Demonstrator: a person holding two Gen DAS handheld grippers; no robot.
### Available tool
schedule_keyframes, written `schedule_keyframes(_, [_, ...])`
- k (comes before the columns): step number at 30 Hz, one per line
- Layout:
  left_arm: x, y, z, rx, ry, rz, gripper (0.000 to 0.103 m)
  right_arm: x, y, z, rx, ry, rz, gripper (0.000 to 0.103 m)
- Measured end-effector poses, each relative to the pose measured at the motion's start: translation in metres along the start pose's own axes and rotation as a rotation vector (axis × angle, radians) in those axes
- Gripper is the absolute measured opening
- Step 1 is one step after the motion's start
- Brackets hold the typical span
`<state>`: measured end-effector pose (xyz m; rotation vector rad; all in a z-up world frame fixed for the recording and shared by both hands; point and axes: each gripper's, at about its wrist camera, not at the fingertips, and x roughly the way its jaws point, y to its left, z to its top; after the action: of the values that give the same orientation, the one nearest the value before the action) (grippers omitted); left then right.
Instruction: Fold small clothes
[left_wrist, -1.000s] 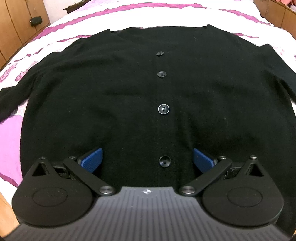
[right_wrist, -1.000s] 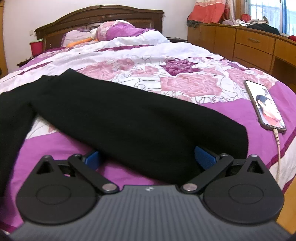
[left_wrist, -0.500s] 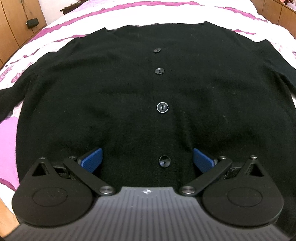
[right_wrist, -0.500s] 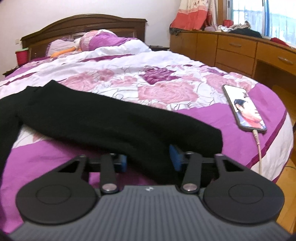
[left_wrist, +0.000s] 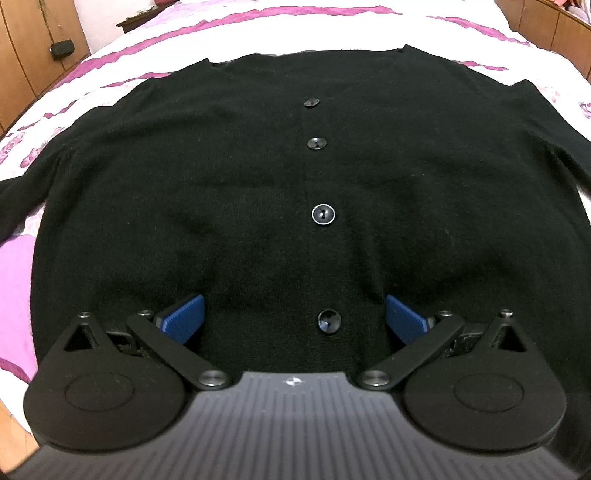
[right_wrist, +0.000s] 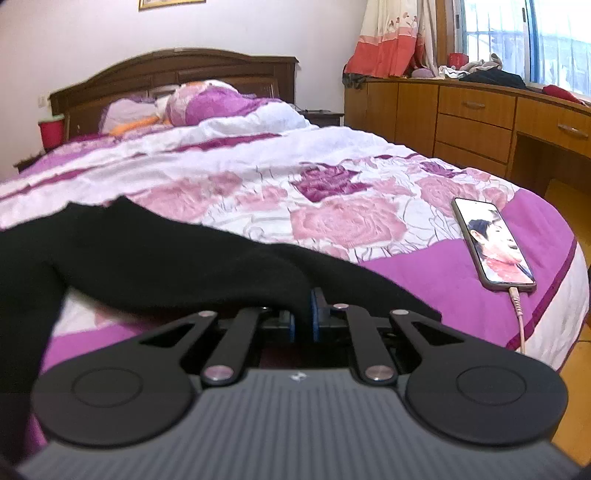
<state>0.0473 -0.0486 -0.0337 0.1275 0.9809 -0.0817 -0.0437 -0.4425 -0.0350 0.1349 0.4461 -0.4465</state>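
Note:
A black buttoned cardigan (left_wrist: 240, 184) lies flat, front up, on the bed. My left gripper (left_wrist: 293, 317) hovers open over its hem, and the lowest button (left_wrist: 328, 321) sits between the two blue pads (left_wrist: 183, 319) without touching them. In the right wrist view one sleeve (right_wrist: 166, 266) stretches across the purple bed cover (right_wrist: 295, 173). My right gripper (right_wrist: 303, 314) is closing its jaws on the sleeve's end. Its blue pads are nearly together with black fabric pinched between them, and the cloth bunches up just ahead of the fingers.
A phone (right_wrist: 491, 243) with a lit screen lies on the bed's right corner, its charging cable (right_wrist: 519, 314) trailing over the edge. Wooden drawers (right_wrist: 480, 122) line the right wall. Headboard (right_wrist: 166, 70) and pillows stand far back. A wooden cabinet (left_wrist: 26, 55) stands left of the bed.
The right gripper's jaws went from wide open to nearly together on the sleeve's end, and the view tipped upward a little. The left gripper stayed open over the hem.

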Motion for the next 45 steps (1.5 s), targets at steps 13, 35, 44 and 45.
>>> schedule_keyframes(13, [-0.022, 0.027, 0.013, -0.092, 0.011, -0.061, 0.103, -0.019, 0.026, 0.028, 0.046, -0.1, 0.115, 0.011])
schedule_keyframes(35, [-0.046, 0.087, 0.021, -0.152, -0.13, 0.024, 0.103, -0.045, 0.155, 0.092, -0.023, -0.247, 0.348, 0.011])
schedule_keyframes(44, [-0.041, 0.12, 0.02, -0.182, -0.16, 0.072, 0.103, -0.016, 0.259, 0.072, -0.149, -0.157, 0.483, 0.011])
schedule_keyframes(45, [-0.039, 0.123, 0.02, -0.186, -0.158, 0.069, 0.103, -0.009, 0.269, 0.067, -0.16, -0.134, 0.495, 0.011])
